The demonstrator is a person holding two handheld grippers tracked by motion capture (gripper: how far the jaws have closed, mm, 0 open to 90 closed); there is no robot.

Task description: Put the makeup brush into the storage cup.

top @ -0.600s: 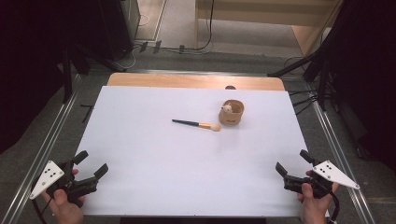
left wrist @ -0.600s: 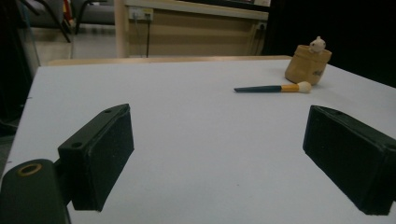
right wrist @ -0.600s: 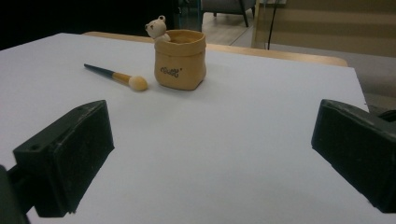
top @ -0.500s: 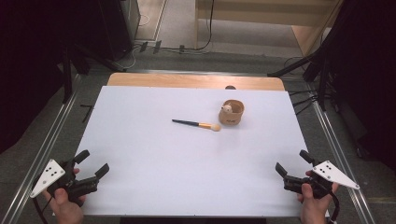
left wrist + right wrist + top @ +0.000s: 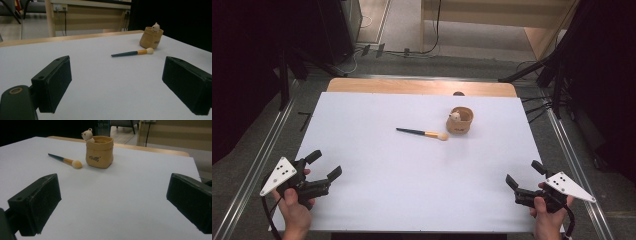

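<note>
A small tan pot (image 5: pixel 460 121) (image 5: pixel 151 38) (image 5: pixel 99 151) with a little bear figure on its rim stands upright on the white table (image 5: pixel 377 200), right of centre. Just left of it lies a makeup brush (image 5: pixel 422 133) (image 5: pixel 132 53) (image 5: pixel 65 160) with a dark handle and a pale tip pointing at the pot. My left gripper (image 5: pixel 325 165) (image 5: pixel 117 86) is held low at the near left corner, jaws wide open and empty. At the near right corner my right gripper (image 5: pixel 524 174) (image 5: pixel 112 205) also stands open and empty. Both are far from the brush and pot.
A strip of bare wood (image 5: pixel 412 86) runs along the table's far edge. Metal rails (image 5: pixel 267 150) flank the table on both sides. Cables and dark stands sit on the floor beyond the far edge.
</note>
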